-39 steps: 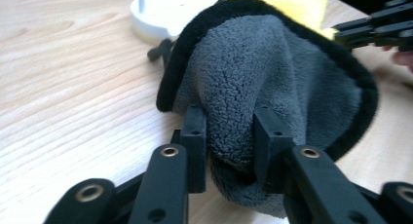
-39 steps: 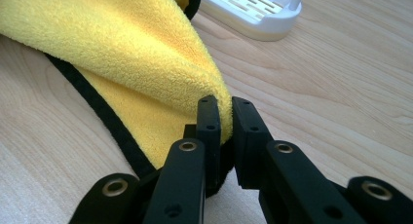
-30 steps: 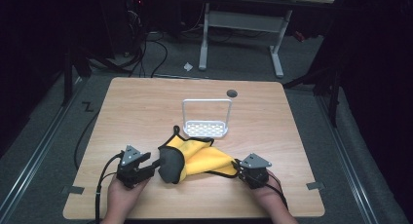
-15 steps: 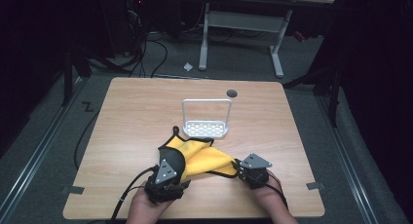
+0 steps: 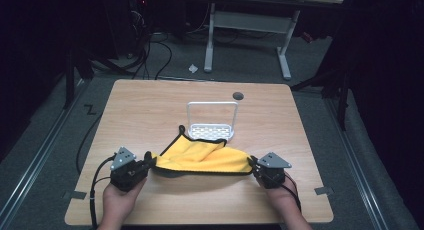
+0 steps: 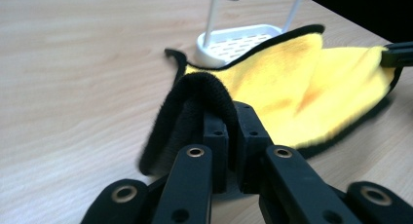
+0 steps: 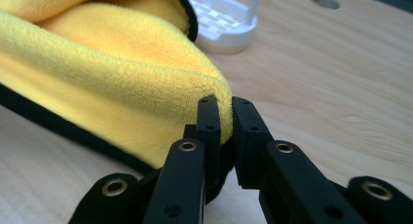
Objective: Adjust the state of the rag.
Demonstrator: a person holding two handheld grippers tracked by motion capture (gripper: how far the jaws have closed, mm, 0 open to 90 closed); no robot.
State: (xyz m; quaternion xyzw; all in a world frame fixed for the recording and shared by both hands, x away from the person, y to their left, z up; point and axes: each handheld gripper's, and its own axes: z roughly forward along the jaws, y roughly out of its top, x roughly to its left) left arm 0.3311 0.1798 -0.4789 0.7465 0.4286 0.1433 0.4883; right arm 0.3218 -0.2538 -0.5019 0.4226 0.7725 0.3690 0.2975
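A yellow cloth with a black edge and black underside point(image 5: 205, 157) hangs stretched between my two grippers near the table's front. My left gripper point(image 5: 148, 160) is shut on the cloth's left corner, where the black side folds over the jaws point(image 6: 229, 118). My right gripper point(image 5: 253, 165) is shut on the cloth's right corner point(image 7: 221, 118). The yellow cloth point(image 6: 292, 87) sags toward the table in the middle and its far edge lies against a white rack. In the right gripper view the cloth point(image 7: 122, 63) spreads to the left.
A small white rack with a tall wire handle point(image 5: 212, 121) stands just behind the cloth, its base point(image 6: 234, 41) perforated. A dark round hole point(image 5: 238, 95) sits in the wooden table point(image 5: 150, 110) behind it. Desk legs and cables lie on the floor beyond.
My left gripper has moved left with its corner, pulling the bunched cloth out into a wide strip. The right gripper has stayed in place.
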